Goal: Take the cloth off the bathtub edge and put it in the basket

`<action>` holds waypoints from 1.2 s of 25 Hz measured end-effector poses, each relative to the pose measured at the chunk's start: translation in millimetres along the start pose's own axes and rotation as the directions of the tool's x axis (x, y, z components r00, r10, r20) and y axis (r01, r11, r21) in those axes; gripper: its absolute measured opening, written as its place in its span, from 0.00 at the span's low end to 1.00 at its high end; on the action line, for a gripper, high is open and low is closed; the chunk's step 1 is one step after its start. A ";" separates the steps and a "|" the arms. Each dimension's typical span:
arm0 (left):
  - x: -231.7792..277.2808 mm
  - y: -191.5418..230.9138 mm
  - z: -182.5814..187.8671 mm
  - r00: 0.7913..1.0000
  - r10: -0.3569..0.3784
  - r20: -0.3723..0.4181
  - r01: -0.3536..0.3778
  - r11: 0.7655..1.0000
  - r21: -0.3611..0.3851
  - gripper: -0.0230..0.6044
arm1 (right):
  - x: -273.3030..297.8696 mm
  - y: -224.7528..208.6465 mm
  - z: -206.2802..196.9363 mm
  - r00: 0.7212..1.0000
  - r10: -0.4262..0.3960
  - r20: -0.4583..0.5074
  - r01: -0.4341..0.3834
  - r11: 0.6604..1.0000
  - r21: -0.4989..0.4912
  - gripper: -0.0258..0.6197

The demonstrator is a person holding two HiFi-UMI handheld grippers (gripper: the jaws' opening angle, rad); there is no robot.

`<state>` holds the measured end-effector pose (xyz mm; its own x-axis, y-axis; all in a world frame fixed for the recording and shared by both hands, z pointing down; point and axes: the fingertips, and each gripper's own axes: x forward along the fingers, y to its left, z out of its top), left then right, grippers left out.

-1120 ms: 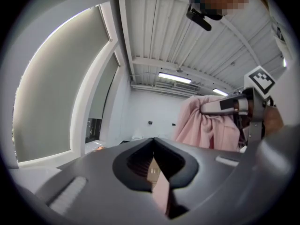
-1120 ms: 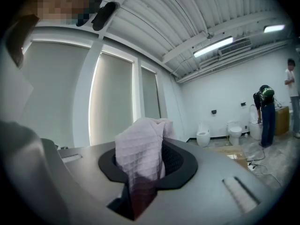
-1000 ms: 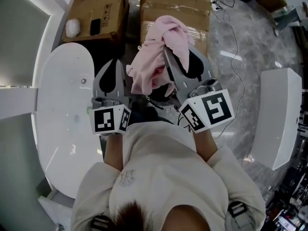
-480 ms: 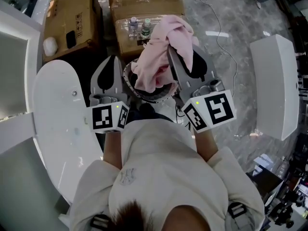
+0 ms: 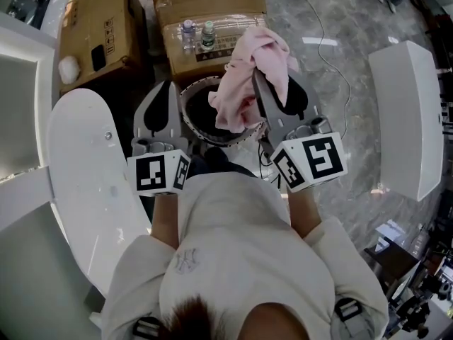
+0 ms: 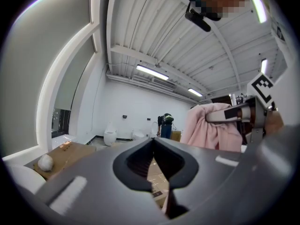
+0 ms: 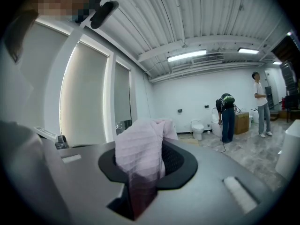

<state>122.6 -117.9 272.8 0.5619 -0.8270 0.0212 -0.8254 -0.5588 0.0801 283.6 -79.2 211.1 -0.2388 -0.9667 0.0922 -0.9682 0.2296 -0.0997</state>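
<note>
A pink cloth hangs bunched from my right gripper, whose jaws are shut on it. Its lower folds dangle over the right part of a round dark basket on the floor. The right gripper view shows the cloth wedged between the jaws of that gripper and draped over their tips. My left gripper is held level beside the basket's left rim, shut and empty. In the left gripper view the left gripper has its jaws together, with the cloth off to the right. The white bathtub lies at the left.
Two cardboard boxes stand beyond the basket, one with two small bottles on it. A white fixture sits at the right and a cable runs over the marble floor. People stand far off.
Both grippers have swung right, away from the bathtub. The basket has come into view below them, and the held cloth now hangs over it instead of over the boxes.
</note>
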 end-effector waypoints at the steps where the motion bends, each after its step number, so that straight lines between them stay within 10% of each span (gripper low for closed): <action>1: 1.2 -0.6 -0.2 1.000 0.000 -0.002 0.000 1.000 0.001 0.11 | 0.4 -2.7 -2.0 1.000 0.000 -0.005 0.000 1.000 0.001 0.18; 30: -12.0 43.6 -41.1 0.986 0.124 -0.114 -0.125 0.992 -0.002 0.11 | 51.7 7.9 -169.7 0.958 0.163 -0.235 -0.149 0.986 0.077 0.18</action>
<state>82.1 -129.9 317.1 0.4580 -0.8771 0.1445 -0.8889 -0.4511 0.0791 250.8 -108.2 383.2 -0.4046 -0.8620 0.3053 -0.9130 0.3618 -0.1886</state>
